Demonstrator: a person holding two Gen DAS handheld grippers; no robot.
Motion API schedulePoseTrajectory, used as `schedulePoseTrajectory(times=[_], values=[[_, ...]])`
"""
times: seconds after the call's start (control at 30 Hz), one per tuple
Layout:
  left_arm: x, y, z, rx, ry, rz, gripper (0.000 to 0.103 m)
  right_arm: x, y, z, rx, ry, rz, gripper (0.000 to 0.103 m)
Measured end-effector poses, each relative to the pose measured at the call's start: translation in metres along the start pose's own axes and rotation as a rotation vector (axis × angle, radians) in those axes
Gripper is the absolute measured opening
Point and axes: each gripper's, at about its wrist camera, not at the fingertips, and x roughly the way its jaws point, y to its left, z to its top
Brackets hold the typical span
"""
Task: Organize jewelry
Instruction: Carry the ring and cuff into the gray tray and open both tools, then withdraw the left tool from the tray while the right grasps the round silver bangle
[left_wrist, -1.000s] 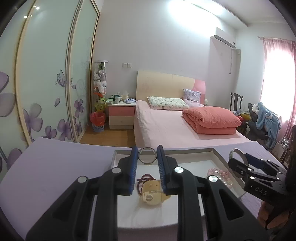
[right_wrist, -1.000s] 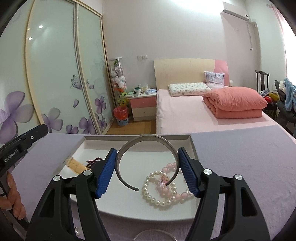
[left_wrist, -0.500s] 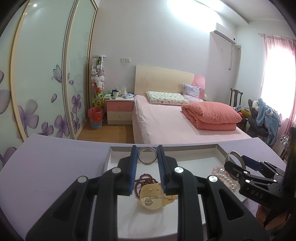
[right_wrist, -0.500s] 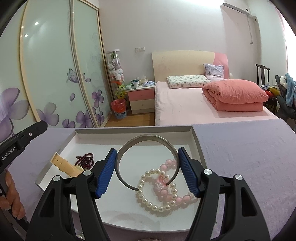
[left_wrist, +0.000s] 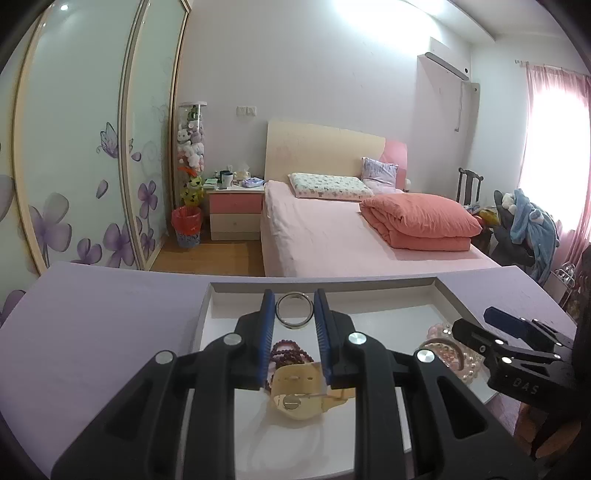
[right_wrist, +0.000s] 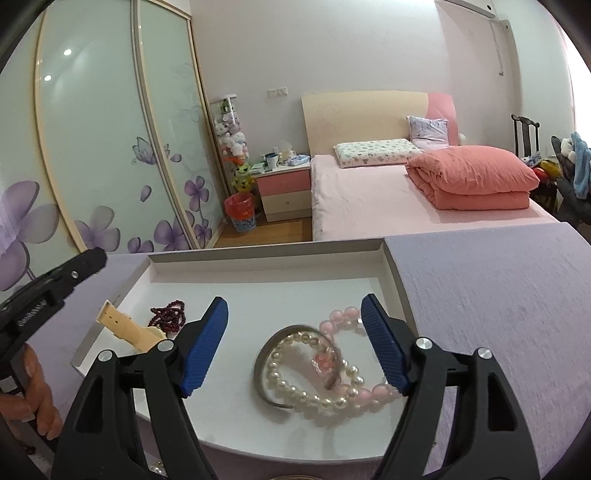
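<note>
With its cuff (right_wrist: 295, 363) dropped in the tray (right_wrist: 393, 262), the right gripper (right_wrist: 295, 345) has just been opening; the left gripper (left_wrist: 294, 319) pinches a ring (left_wrist: 294, 314), ready to place.

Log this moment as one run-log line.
left gripper: shut on metal ring, above tray | right gripper: jaws just opened, open bangle released onto pearl bracelet in tray

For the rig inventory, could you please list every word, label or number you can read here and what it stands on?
"DAS": raised letters on the right gripper body, left wrist view.
Print on the left gripper body, right wrist view: too blurred to read.
Tray and jewelry: no text visible.
</note>
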Motion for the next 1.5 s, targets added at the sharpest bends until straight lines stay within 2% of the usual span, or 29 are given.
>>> schedulePoseTrajectory(times=[0.47,0.57,0.7,0.93,1.13,1.2,1.3,1.5], values=[[0.017,-0.006,0.000,0.007,0.026,-0.015,0.024,-0.019,0.006,-0.004,-0.019,-0.008,0.039,0.075],[0.019,-0.003,-0.003,0.007,0.033,-0.016,0.032,-0.018,0.006,-0.006,-0.019,0.000,0.040,0.075],[0.020,-0.003,-0.004,0.004,0.039,-0.017,0.038,-0.017,0.006,-0.006,-0.022,0.006,0.040,0.075],[0.012,0.003,-0.006,0.006,0.044,-0.003,0.040,-0.019,0.007,-0.007,-0.022,0.002,0.040,0.075],[-0.015,0.012,-0.015,0.024,0.043,-0.010,0.041,-0.020,0.009,-0.006,-0.025,0.001,0.049,0.075],[-0.024,0.013,-0.019,0.034,0.041,-0.008,0.047,-0.021,0.011,-0.006,-0.028,0.000,0.053,0.075],[-0.029,0.011,-0.027,0.051,0.066,-0.010,0.048,-0.025,0.013,-0.006,-0.033,-0.004,0.058,0.075],[-0.013,0.004,-0.047,0.056,0.175,-0.023,0.048,-0.033,0.011,-0.008,-0.026,-0.011,0.061,0.075]])
